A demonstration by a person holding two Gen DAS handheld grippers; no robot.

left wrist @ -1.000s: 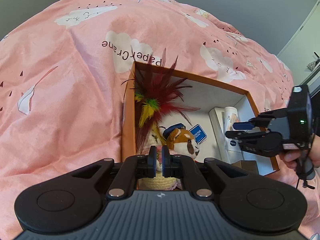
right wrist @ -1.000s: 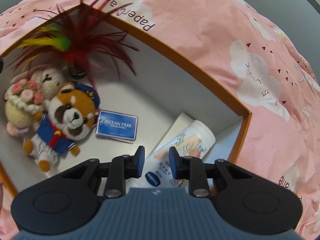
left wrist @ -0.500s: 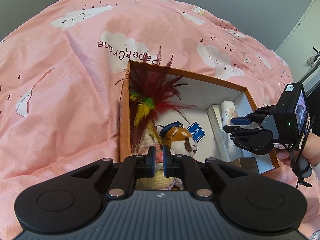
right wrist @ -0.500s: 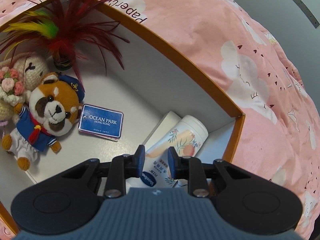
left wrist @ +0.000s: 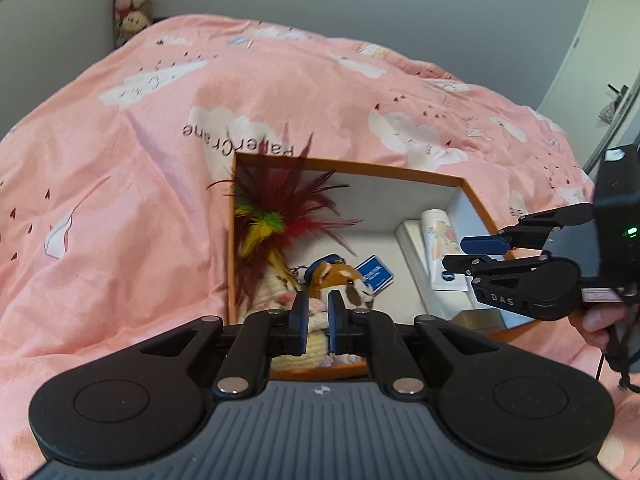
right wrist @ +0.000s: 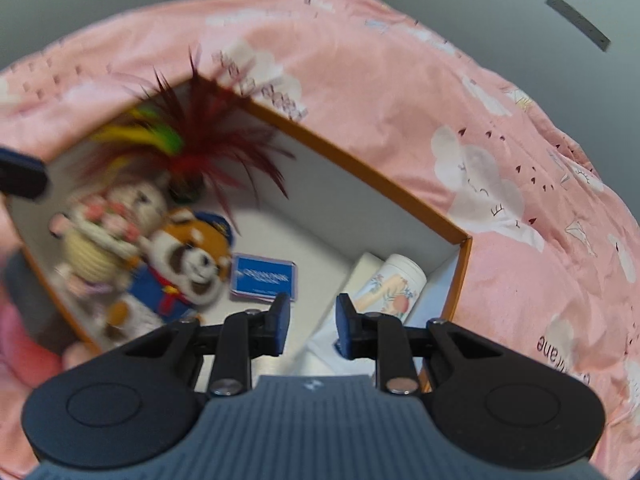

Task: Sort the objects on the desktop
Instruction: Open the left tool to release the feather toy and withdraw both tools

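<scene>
An orange box (left wrist: 476, 204) with a white inside sits on a pink bedspread. It holds a feather shuttlecock (left wrist: 280, 216), a knitted doll (right wrist: 108, 236), a red panda plush (left wrist: 340, 278), a blue card (left wrist: 374, 274) and a floral tube (left wrist: 438, 240) lying on a white carton (left wrist: 412, 248). My left gripper (left wrist: 318, 318) hovers above the box's near edge with its jaws a small gap apart and empty. My right gripper (right wrist: 308, 324) is open and empty, held above the tube (right wrist: 394, 284); it shows at the right in the left wrist view (left wrist: 468, 254).
The pink bedspread (left wrist: 140, 184) with cloud prints surrounds the box on all sides. A small brown box (left wrist: 478, 320) lies at the orange box's near right corner. Stuffed toys (left wrist: 132, 0) hang by the far wall. A door (left wrist: 596, 40) stands at the right.
Both grippers have pulled back and up from the box. The right gripper's jaws have opened a little wider. The box contents have not moved.
</scene>
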